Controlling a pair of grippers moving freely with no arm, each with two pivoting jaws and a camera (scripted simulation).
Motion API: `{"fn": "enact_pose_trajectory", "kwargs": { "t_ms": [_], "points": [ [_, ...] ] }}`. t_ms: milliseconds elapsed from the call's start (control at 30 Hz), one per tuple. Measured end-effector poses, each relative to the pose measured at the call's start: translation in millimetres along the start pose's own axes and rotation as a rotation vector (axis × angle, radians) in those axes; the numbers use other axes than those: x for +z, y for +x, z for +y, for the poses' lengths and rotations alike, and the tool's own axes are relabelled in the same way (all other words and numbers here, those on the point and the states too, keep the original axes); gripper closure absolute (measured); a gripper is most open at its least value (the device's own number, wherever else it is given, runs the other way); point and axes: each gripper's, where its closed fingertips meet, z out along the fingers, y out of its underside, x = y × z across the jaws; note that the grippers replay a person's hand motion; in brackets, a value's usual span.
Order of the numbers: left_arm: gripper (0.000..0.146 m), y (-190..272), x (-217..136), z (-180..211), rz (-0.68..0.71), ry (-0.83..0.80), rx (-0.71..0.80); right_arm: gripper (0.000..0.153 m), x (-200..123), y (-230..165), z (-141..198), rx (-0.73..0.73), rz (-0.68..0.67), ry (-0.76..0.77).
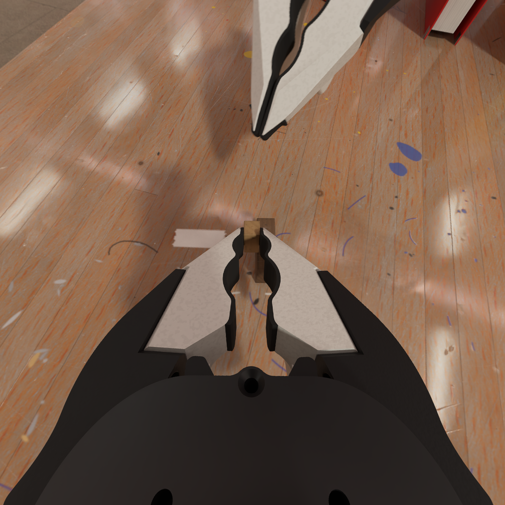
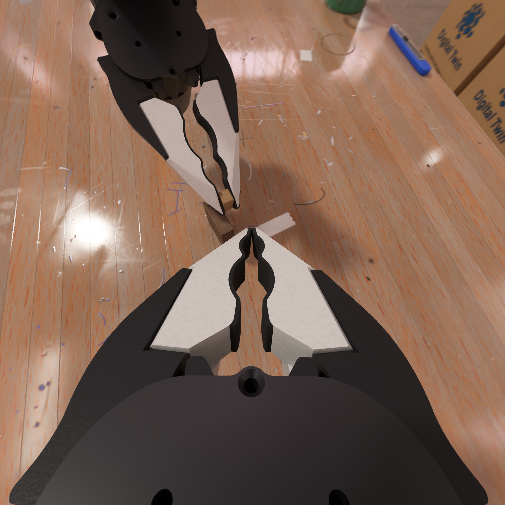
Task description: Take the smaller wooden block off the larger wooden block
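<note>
My left gripper (image 1: 251,232) is shut on the smaller wooden block (image 1: 251,227), a light tan cube held at the fingertips. The larger wooden block (image 1: 265,224), dark brown and long, lies on the table right under and behind it. In the right wrist view the left gripper (image 2: 229,205) holds the cube (image 2: 226,199) over the far end of the larger block (image 2: 220,225); I cannot tell whether the two touch. My right gripper (image 2: 251,231) is shut and empty, with its tips just beside the near end of the larger block. It also shows in the left wrist view (image 1: 259,135).
A white strip of tape (image 2: 278,222) lies flat on the wooden table next to the blocks. Cardboard boxes (image 2: 470,54), a blue marker (image 2: 408,50) and a green object (image 2: 345,5) stand at the far right. A red book (image 1: 464,16) lies behind the right gripper.
</note>
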Motion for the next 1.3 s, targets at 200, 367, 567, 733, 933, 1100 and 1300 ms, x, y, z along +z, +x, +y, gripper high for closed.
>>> {"fn": "enact_pose_trajectory", "kwargs": {
  "t_ms": [200, 367, 567, 733, 933, 1100, 1300],
  "points": [
    [0.136, -5, -2, 1, 0.092, 0.027, 0.111, 0.152, -8, 7, 20, 0.072, 0.081, 0.112],
    [0.136, -3, -5, 3, 0.271, 0.074, 0.257, 0.11, 10, 3, 30, 0.03, 0.018, 0.091],
    [0.136, -16, -8, 5, 0.395, 0.089, 0.276, 0.133, 29, -1, 28, -0.008, -0.041, 0.077],
    [0.136, -21, -7, 4, 0.395, 0.093, 0.272, 0.146, 32, 4, 27, 0.03, -0.007, 0.103],
    [0.136, -19, -6, 3, 0.376, 0.119, 0.267, 0.127, 32, 6, 21, 0.03, 0.046, 0.101],
    [0.136, -18, -6, 3, 0.377, 0.122, 0.275, 0.119, 38, 6, 19, -0.015, 0.079, 0.074],
    [0.136, -17, -6, 4, 0.377, 0.128, 0.274, 0.12, 37, 7, 19, 0.005, 0.058, 0.095]
  ]
}}
